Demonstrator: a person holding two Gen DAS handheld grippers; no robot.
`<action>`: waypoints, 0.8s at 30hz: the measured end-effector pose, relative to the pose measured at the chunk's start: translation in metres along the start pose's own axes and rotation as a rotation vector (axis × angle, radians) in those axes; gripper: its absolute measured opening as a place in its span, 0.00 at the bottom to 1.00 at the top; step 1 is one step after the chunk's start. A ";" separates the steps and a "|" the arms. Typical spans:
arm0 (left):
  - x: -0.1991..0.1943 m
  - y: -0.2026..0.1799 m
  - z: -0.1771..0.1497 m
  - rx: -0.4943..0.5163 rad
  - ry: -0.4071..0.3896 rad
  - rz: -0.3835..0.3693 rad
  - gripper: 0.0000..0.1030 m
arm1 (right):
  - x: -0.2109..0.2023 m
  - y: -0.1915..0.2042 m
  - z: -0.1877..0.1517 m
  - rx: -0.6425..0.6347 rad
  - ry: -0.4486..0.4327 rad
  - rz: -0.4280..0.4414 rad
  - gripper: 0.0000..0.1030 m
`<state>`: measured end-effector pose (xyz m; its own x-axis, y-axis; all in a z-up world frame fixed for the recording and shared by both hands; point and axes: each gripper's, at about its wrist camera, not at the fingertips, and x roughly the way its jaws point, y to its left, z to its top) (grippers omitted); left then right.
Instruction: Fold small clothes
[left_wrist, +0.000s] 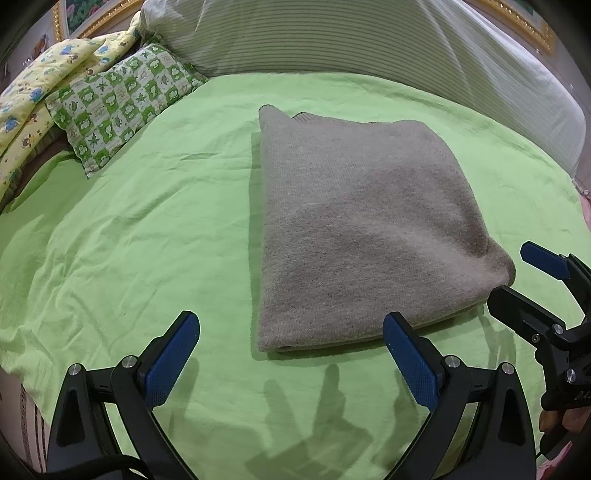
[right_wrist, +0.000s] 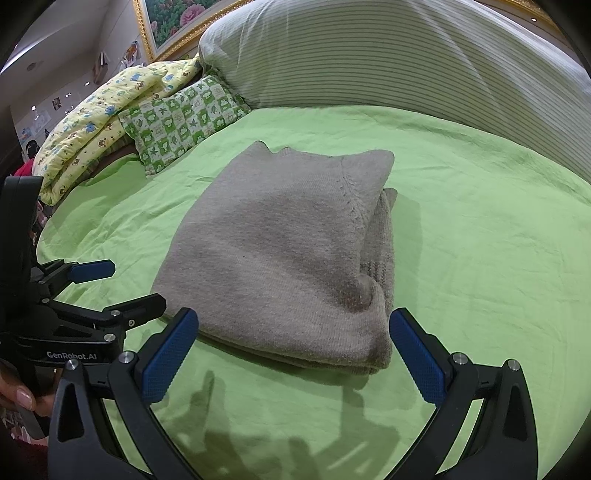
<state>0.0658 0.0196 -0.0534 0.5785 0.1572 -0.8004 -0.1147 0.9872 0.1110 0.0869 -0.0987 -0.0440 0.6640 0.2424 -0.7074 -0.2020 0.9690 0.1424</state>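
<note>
Left claw (left_wrist: 291, 354): spread, empty. Right claw (right_wrist: 293, 350): spread, empty. Grey sweater (right_wrist: 288, 251): folded on green bed sheet (right_wrist: 480, 240), ahead of both. I'd judge folding nearly done; square edges gently.

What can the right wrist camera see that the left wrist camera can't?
Only the right wrist view shows the sweater's stacked layers along its side edge and the flower painting. Only the left wrist view shows the sweater's long straight left edge. Both show the folded gray sweater on the green sheet, the checkered pillow, and the open left gripper and right gripper.
</note>
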 end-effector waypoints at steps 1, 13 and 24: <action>0.000 0.000 0.000 -0.001 0.002 -0.002 0.97 | 0.000 0.000 0.000 -0.001 0.001 -0.003 1.00; 0.005 0.001 0.001 0.005 0.013 -0.006 0.97 | 0.003 -0.006 0.002 0.011 0.004 -0.001 1.00; 0.006 0.003 0.001 0.020 0.018 -0.015 0.97 | 0.002 -0.007 0.002 0.011 0.003 0.002 1.00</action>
<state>0.0696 0.0232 -0.0570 0.5657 0.1417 -0.8124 -0.0895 0.9899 0.1103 0.0907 -0.1046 -0.0448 0.6618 0.2440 -0.7089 -0.1953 0.9690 0.1512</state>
